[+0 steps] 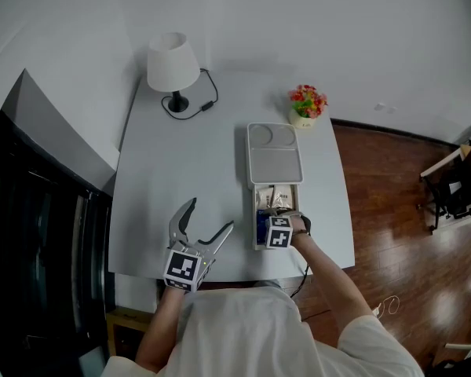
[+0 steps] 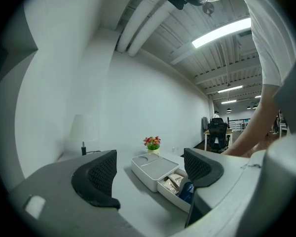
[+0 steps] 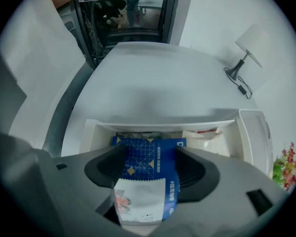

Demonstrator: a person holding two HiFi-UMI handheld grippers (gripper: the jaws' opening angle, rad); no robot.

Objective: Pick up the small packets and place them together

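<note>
A white box (image 1: pixel 275 163) lies on the white table, its drawer (image 1: pixel 256 210) pulled out toward me. Inside are pale packets (image 1: pixel 281 201) and a blue packet (image 1: pixel 262 225). My right gripper (image 1: pixel 279 220) points down into the drawer. In the right gripper view the blue packet (image 3: pixel 148 157) stands between the jaws of the right gripper (image 3: pixel 150 171), with both pads against its edges. A pale packet (image 3: pixel 204 137) lies beside it. My left gripper (image 1: pixel 210 214) hovers over bare table left of the box, open and empty. It (image 2: pixel 153 172) looks across at the box (image 2: pixel 155 167).
A white lamp (image 1: pixel 173 65) with a black cord stands at the table's far left. A small pot of flowers (image 1: pixel 307 104) sits at the far right, behind the box. A dark cabinet (image 1: pixel 31 226) borders the table's left side, and wooden floor (image 1: pixel 392 210) lies to the right.
</note>
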